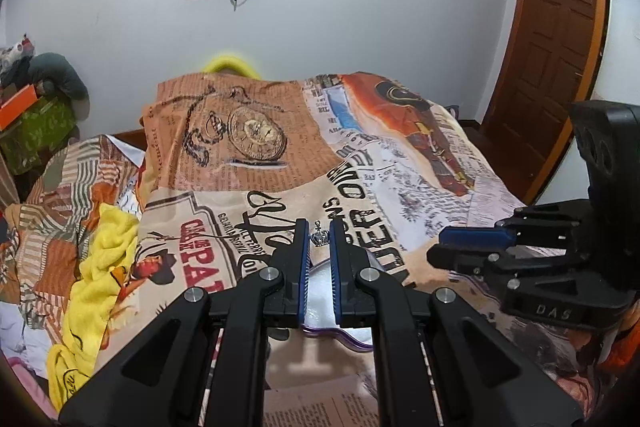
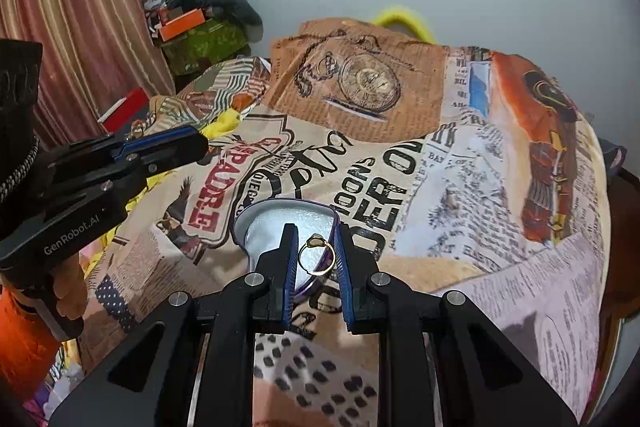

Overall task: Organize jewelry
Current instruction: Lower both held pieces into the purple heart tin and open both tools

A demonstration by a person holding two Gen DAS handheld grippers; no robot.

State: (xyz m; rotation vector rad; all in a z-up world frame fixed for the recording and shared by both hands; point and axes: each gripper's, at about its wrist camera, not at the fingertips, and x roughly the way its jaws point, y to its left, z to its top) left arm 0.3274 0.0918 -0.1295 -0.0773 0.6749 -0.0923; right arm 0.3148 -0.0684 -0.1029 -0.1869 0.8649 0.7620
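Note:
In the left wrist view my left gripper (image 1: 320, 231) is shut on a small silver crown charm (image 1: 319, 239), pinched near the tips of its blue pads. It hangs above an open purple-rimmed jewelry box (image 1: 352, 341) with a pale lining. In the right wrist view my right gripper (image 2: 316, 241) is shut on a thin gold ring (image 2: 316, 254) with a small flat top. This ring is held over the near rim of the same box (image 2: 280, 223). Each view shows the other gripper from the side: the right gripper (image 1: 440, 245) and the left gripper (image 2: 192, 143), which a person's hand holds.
The box lies on a bed covered by a newspaper-print sheet (image 2: 460, 187). A yellow towel (image 1: 100, 259) is bunched at the left. Clutter (image 2: 200, 27) and a striped curtain (image 2: 80, 27) stand at the far left, and a wooden door (image 1: 560, 47) is at the right.

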